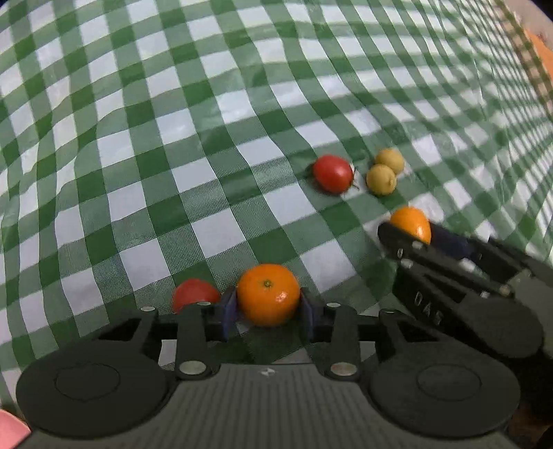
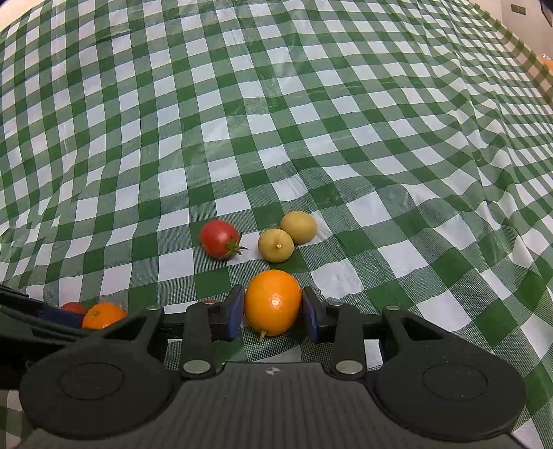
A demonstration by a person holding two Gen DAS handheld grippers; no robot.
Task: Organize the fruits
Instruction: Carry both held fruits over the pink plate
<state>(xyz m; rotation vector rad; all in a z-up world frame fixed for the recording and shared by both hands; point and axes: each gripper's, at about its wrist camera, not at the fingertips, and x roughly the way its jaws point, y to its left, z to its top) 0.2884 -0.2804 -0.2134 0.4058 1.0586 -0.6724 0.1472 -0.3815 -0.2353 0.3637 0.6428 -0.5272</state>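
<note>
Both grippers are loaded at once: the left gripper (image 1: 268,304) has its blue fingers (image 1: 228,307) clamped on a round orange (image 1: 268,293), stem dimple facing the camera, and the right gripper (image 2: 273,311) has its fingers (image 2: 236,309) clamped on an oval orange (image 2: 273,302), stem end pointing down toward the cloth; the risk here looks like slip, since smooth round skin pinched across the middle could squirt out if the hold eases or the wrist tips, and a dropped fruit would likely roll on this cloth; the second worry is crowding, because a red tomato (image 1: 193,293) sits just beside the left fingers and could be nudged away; ahead, another tomato (image 2: 220,238) and two yellow-green fruits (image 2: 287,235), touching each other, lie near the right gripper's orange, so a low pass might scatter them; underfoot, a green-and-white checked tablecloth (image 2: 311,121) covers the counter, rumpled into soft ridges, glossy in patches; a pale wall (image 2: 518,20) shows at the far right corner.
</note>
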